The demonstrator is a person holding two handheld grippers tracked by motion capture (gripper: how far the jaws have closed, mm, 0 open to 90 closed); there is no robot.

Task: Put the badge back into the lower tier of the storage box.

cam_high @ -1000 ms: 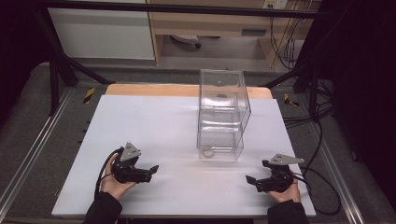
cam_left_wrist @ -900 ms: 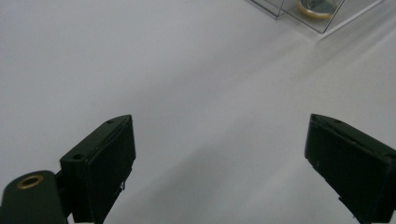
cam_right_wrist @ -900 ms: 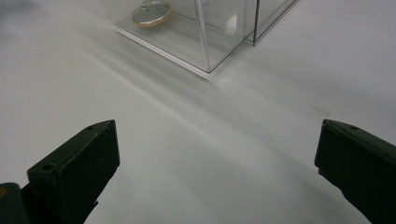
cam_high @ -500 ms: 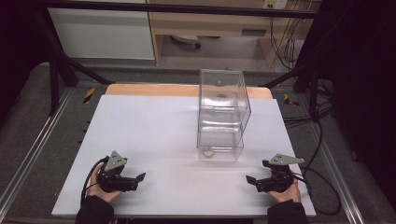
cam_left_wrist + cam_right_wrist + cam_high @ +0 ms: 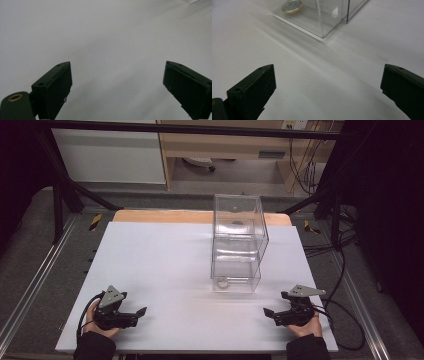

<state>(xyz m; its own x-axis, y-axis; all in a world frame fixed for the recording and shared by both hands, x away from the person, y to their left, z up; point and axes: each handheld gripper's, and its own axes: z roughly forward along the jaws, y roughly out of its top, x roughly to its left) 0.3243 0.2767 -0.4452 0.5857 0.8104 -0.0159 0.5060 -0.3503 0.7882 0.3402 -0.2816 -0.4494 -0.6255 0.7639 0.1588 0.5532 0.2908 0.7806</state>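
1. Holding both grippers low at the near edge: left gripper (image 5: 140, 311) and right gripper (image 5: 268, 311), jaws wide apart, empty.
2. I see the clear box (image 5: 238, 245) mid-table, a small round piece (image 5: 292, 6) inside it.
3. I would approach with the right gripper slowly, keeping the jaws square to the wall.

Your left gripper (image 5: 141, 312) is now further back twd you and out to the table's (image 5: 165, 260) left front corner vs 1 s ago, when it sat further in. Since 0.5 s ago it's barely shifted. Jaws wide apart.
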